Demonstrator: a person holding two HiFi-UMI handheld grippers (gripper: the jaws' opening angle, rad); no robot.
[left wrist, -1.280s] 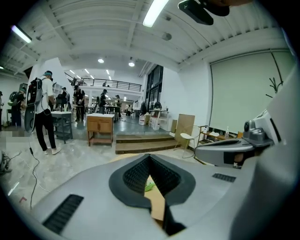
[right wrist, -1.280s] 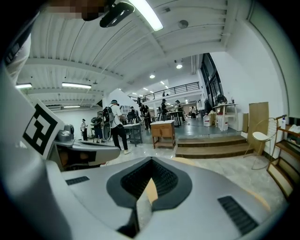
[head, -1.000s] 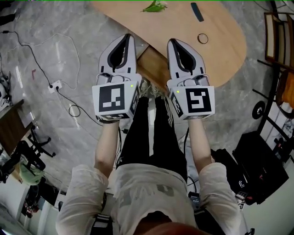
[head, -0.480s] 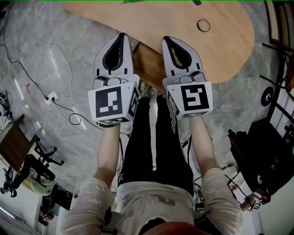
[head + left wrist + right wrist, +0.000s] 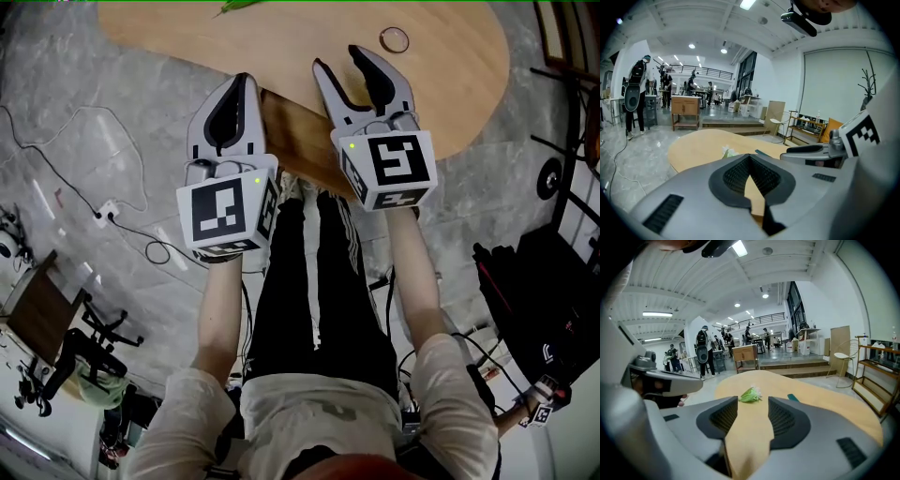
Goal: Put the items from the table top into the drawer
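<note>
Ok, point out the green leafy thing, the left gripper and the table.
green leafy thing (image 5: 750, 395), right gripper view, middle of the leaves.
left gripper (image 5: 241, 79), head view, at its closed fingertips.
table (image 5: 281, 37), head view, bare wooden top.

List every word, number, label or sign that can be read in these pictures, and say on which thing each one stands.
No word or number can be read anywhere.
left marker cube: a black-and-white square pattern, no letters.
right marker cube: the same kind of pattern, no letters.
shirt: a faint pale print, too blurred to read.
black bag: a small white mark, too small to read.
</note>
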